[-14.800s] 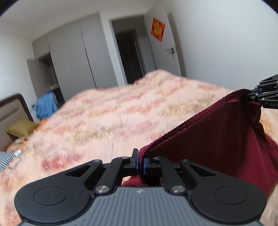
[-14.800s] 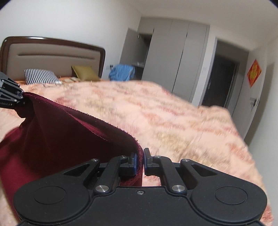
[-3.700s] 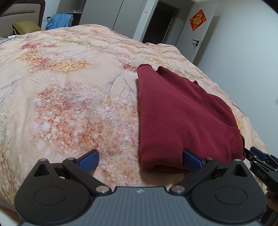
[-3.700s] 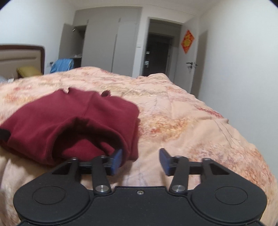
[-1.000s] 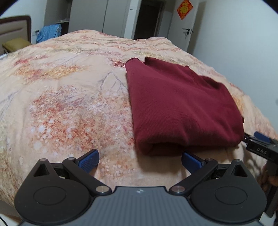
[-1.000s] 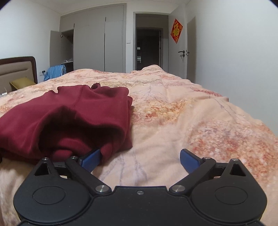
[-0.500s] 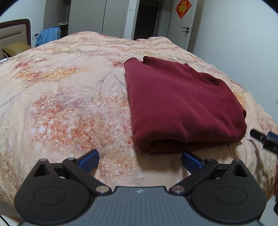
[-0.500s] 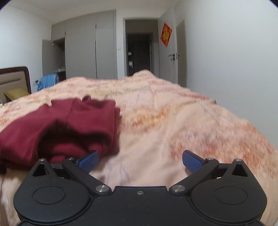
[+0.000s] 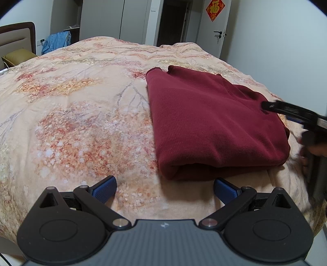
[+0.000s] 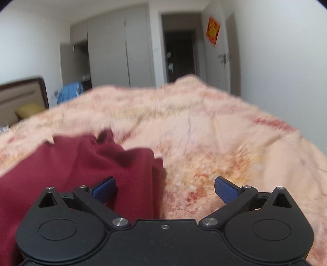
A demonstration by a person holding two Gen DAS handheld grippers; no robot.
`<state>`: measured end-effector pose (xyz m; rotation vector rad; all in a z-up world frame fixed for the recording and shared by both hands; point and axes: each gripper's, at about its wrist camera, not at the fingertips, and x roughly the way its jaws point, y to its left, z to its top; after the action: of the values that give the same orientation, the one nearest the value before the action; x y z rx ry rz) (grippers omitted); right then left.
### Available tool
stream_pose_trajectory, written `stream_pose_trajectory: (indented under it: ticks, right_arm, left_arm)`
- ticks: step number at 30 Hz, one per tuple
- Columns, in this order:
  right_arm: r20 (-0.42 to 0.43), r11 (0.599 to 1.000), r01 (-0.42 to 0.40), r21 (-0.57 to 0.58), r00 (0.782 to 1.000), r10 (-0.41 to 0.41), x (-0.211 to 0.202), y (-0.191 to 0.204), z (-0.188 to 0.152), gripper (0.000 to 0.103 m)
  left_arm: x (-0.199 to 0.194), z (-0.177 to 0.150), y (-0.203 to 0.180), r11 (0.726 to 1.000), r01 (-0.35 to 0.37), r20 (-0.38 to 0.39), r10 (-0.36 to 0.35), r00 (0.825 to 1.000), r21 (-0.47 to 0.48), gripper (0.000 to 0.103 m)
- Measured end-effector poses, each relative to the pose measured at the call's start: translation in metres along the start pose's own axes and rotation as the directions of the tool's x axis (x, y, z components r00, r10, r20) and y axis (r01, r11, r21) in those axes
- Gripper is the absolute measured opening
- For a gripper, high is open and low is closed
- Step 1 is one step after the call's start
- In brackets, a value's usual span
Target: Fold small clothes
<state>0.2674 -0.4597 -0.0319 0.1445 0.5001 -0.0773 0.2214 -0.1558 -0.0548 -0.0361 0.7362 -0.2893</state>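
A dark red garment [image 9: 214, 122] lies folded into a thick rectangle on the floral bedspread [image 9: 77, 114]. My left gripper [image 9: 164, 187] hovers open just short of the garment's near folded edge, nothing between its blue pads. From the right, the right gripper [image 9: 286, 111] reaches over the garment's far right edge, blurred. In the right wrist view that gripper [image 10: 164, 187] is open, its left pad [image 10: 104, 188] over the red garment [image 10: 81, 167] and its right pad over the bedspread [image 10: 224, 143].
The bed fills most of both views, with a headboard [image 9: 16, 38] and an olive pillow [image 9: 18, 57] at the far left. A blue cloth [image 9: 57, 41] hangs near the grey wardrobes [image 9: 102, 18]. A dark doorway [image 9: 173, 20] and a white wall lie beyond the bed.
The right gripper has moved in over the garment's right edge, and its view now looks closer at the cloth. The left gripper has barely shifted. Both stay open.
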Motion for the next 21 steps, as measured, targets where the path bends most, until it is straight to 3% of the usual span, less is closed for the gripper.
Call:
stream_pose_trajectory:
  ticks: [3, 8, 14, 17, 19, 21]
  right_arm:
    - [-0.062, 0.998, -0.057, 0.031, 0.996, 0.058, 0.017, -0.006, -0.004, 0.103]
    - [-0.003, 0.986, -0.121, 0.114, 0.993, 0.122, 0.009, -0.021, -0.016, 0.103]
    - [0.016, 0.983, -0.141, 0.121, 0.99, 0.14, 0.006, -0.022, -0.019, 0.103]
    - [0.028, 0.977, -0.165, 0.134, 0.986, 0.162, 0.005, -0.025, -0.02, 0.103]
    - [0.037, 0.973, -0.183, 0.141, 0.983, 0.18, 0.003, -0.027, -0.021, 0.103]
    - [0.048, 0.968, -0.205, 0.147, 0.979, 0.2, 0.001, -0.029, -0.022, 0.103]
  left_arm:
    - [0.001, 0.0, 0.0, 1.0, -0.003, 0.0, 0.003, 1.0, 0.001, 0.103]
    - [0.003, -0.002, -0.004, 1.0, -0.025, 0.001, 0.025, 1.0, 0.018, 0.103]
    - [0.001, -0.001, -0.003, 0.999, -0.002, -0.011, 0.003, 1.0, 0.054, 0.103]
    - [-0.006, 0.009, 0.001, 0.983, 0.1, -0.091, -0.087, 0.992, 0.154, 0.103]
    - [-0.018, 0.017, 0.014, 0.972, 0.203, -0.102, -0.192, 0.976, 0.115, 0.103]
    - [-0.029, 0.026, 0.029, 0.95, 0.312, -0.072, -0.31, 0.948, 0.028, 0.103]
